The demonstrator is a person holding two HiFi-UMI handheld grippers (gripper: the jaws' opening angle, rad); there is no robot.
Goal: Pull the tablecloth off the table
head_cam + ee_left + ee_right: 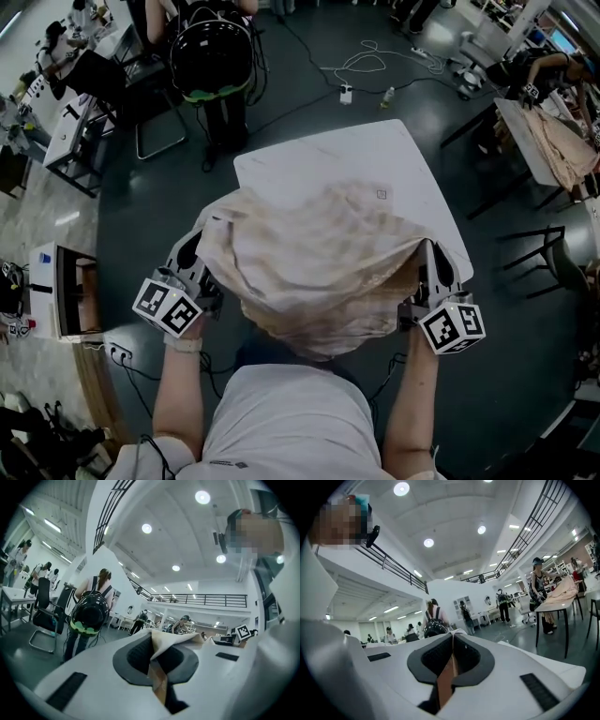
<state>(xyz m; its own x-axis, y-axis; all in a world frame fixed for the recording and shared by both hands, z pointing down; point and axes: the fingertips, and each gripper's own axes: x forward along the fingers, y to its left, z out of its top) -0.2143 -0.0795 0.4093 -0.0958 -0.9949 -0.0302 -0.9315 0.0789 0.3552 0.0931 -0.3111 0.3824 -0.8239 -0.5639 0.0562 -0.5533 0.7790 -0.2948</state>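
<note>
The beige tablecloth [314, 267] hangs bunched between my two grippers, lifted above the near half of the white table [366, 159]. My left gripper [202, 251] is shut on the cloth's left corner, and a fold of the tablecloth [164, 645] is pinched between its jaws in the left gripper view. At the other side my right gripper [429, 258] is shut on the right corner, where a strip of the tablecloth [451, 665] runs between its dark pads. Both grippers point level. The far half of the table lies bare.
A person with a black backpack [211, 56] stands beyond the table. Cables [370, 61] lie on the dark floor. A second table with beige cloth [553, 141] stands at the right with a black chair [544, 253]. Desks [70, 122] line the left.
</note>
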